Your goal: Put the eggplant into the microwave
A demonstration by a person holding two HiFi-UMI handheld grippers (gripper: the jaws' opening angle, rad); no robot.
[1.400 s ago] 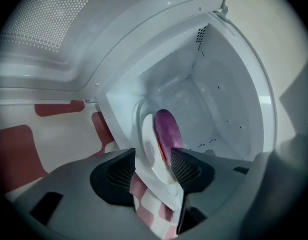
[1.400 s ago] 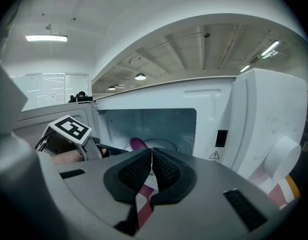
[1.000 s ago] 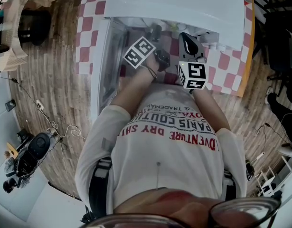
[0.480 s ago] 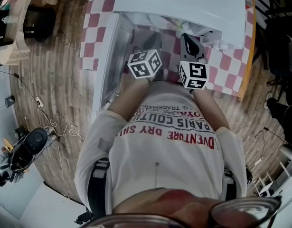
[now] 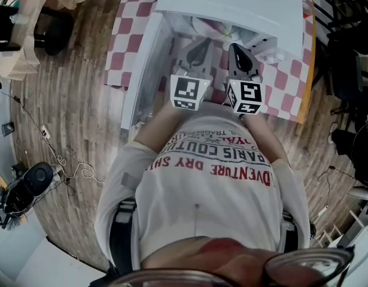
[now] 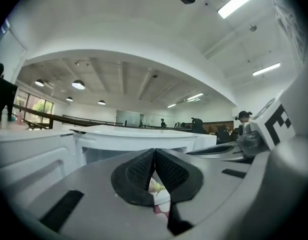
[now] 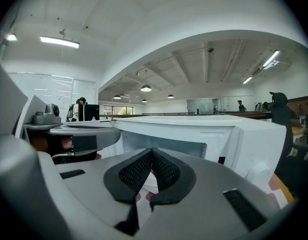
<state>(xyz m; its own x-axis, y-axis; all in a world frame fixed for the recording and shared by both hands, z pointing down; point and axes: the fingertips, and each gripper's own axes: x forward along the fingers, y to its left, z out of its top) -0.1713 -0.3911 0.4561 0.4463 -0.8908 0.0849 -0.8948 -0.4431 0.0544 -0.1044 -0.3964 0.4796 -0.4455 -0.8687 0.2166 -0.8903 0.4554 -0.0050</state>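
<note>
The white microwave stands on a red-and-white checked cloth, its door swung open to the left. My left gripper and right gripper hover side by side in front of the open cavity, both pointing at it. In the left gripper view the pads meet at the tips with nothing between them, so the left gripper is shut. The right gripper is shut and empty too. I cannot make out the eggplant; only a pale greenish bit shows below the left pads.
The checked cloth covers the table, with an orange edge at the right. Wooden floor lies to the left, with cables and a dark device. A chair with a bag stands at the upper left.
The left gripper has drawn back from inside the microwave, risen and rolled, so its marker cube now sits level beside the right one. The right gripper has risen slightly.
</note>
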